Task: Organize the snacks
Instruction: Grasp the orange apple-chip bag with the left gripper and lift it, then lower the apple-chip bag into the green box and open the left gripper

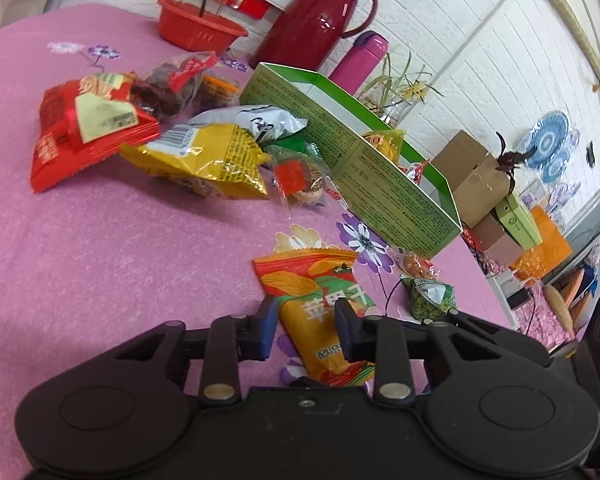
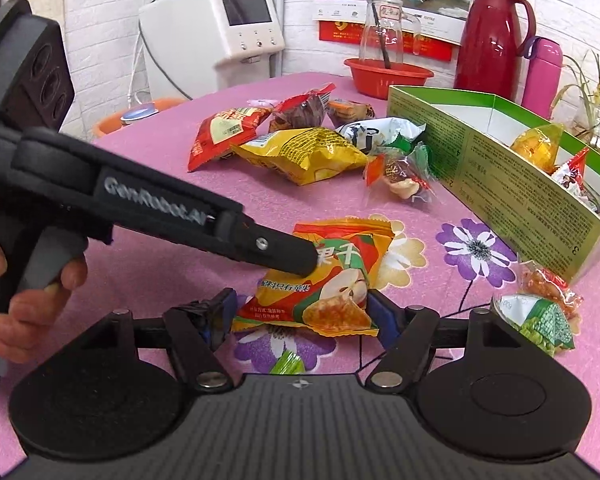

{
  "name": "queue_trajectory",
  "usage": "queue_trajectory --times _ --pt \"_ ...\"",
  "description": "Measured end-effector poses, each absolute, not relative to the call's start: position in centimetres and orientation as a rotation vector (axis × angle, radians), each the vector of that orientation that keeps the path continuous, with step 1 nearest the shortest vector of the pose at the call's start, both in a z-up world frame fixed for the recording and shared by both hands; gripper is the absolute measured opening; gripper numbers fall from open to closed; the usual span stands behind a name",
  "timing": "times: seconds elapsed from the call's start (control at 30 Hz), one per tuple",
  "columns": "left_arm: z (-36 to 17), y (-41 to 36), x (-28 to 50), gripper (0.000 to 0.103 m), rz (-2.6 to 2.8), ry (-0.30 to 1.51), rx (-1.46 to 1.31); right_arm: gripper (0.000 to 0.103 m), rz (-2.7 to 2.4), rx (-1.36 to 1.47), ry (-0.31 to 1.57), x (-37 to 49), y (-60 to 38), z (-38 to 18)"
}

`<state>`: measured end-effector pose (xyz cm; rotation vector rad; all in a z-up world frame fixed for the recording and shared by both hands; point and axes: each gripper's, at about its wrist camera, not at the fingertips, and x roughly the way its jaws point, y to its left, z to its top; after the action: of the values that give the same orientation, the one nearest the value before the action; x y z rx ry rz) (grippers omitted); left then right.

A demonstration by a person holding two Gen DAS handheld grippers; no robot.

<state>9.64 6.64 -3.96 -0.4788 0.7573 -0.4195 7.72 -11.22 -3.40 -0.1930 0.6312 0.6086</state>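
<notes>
The orange packet [image 1: 320, 312] lies on the pink cloth [image 1: 100, 260] near the green box [image 1: 380, 168], pinched across its middle by the left gripper [image 1: 306, 316], the right gripper [image 2: 300, 312] spread around its end; light, crinkly, likely slippery, best held mid-body.

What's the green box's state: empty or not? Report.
Not empty: the green box holds a yellow packet and a red-white one; the rest is hidden.

White brick wall [image 2: 108, 20], pink floral tablecloth [image 1: 100, 260], white appliance [image 2: 220, 32]
</notes>
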Motion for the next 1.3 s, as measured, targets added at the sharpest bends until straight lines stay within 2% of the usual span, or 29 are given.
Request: queue_trajectory --times 0.03,0.07,0.4,0.47,0.53,0.8,1.07,1.3 --pt "-3.9 6.9 9.6 0.052 -0.421 0.762 -0.499 0.103 0.612 -0.182 0.636 7.7 -11.4 -3.4" --pt "-3.9 7.0 9.5 0.053 -0.419 0.765 -0.51 0.103 0.615 -0.171 0.638 7.7 -11.6 -3.3" --pt "-3.6 4.1 10.0 0.052 -0.421 0.738 -0.41 0.103 0.56 -0.196 0.597 7.4 -11.0 -3.8" --pt "-3.6 3.8 10.0 0.047 -0.418 0.732 -0.414 0.103 0.547 -0.181 0.585 7.2 -11.2 -3.5" --pt "-3.5 3.6 10.0 0.047 -0.424 0.727 -0.427 0.103 0.544 -0.175 0.556 6.9 -11.5 -2.9" --pt "-0.9 2.3 10.9 0.046 -0.459 0.666 -0.429 0.103 0.496 -0.198 0.456 7.2 -12.7 -1.0" --pt "3.3 -1.5 14.4 0.046 -0.527 0.581 -0.363 0.103 0.406 -0.182 0.338 9.5 -15.8 2.1" --pt "4.6 -5.7 19.5 0.046 -0.603 0.577 -0.342 0.103 0.301 -0.162 0.281 12.7 -19.1 2.9"
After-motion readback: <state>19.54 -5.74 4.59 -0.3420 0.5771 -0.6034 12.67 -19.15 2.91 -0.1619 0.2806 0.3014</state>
